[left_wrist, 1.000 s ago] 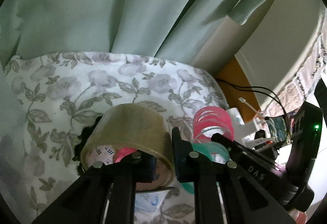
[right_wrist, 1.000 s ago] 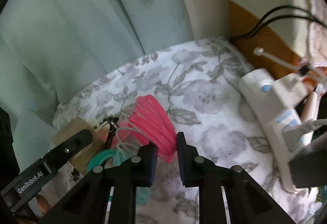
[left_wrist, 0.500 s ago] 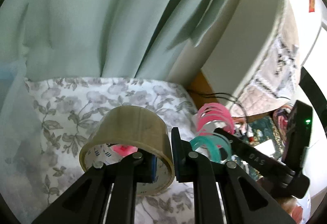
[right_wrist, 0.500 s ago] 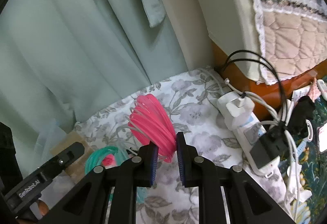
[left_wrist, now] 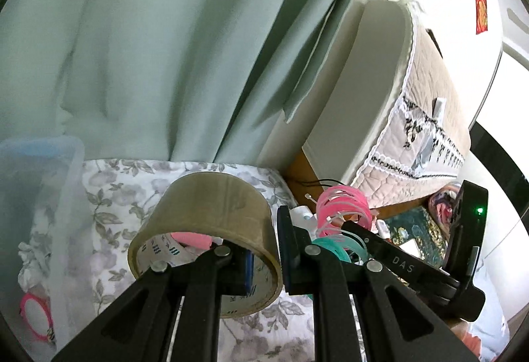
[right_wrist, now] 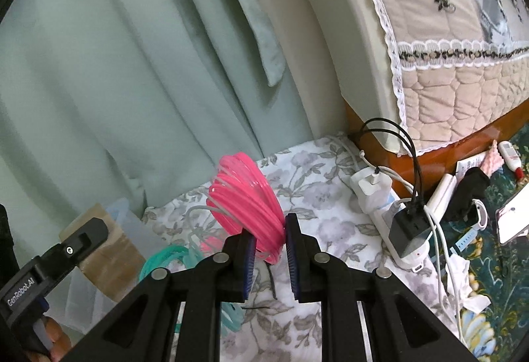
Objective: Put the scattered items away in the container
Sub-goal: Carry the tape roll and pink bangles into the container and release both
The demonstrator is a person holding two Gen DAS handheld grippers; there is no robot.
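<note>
My left gripper (left_wrist: 266,249) is shut on the wall of a brown packing tape roll (left_wrist: 211,213) and holds it above the floral cloth. My right gripper (right_wrist: 269,249) is shut on a pink coil of cord (right_wrist: 246,200), with a teal coil (right_wrist: 165,258) tied to it hanging at the left; both coils also show in the left wrist view, the pink coil (left_wrist: 342,201) above the teal coil (left_wrist: 334,246). A clear plastic container (left_wrist: 36,196) stands at the far left with a pink ring (left_wrist: 34,317) inside.
A floral cloth (right_wrist: 330,210) covers the surface. A white power strip (right_wrist: 383,206) with plugs and cables lies at its right edge. Green curtains (left_wrist: 148,48) hang behind. A padded chair back (right_wrist: 446,31) with lace cover stands at the right.
Both grippers have lifted with their loads: the tape roll and the coils have risen off the cloth. The clear container has come into the left wrist view.
</note>
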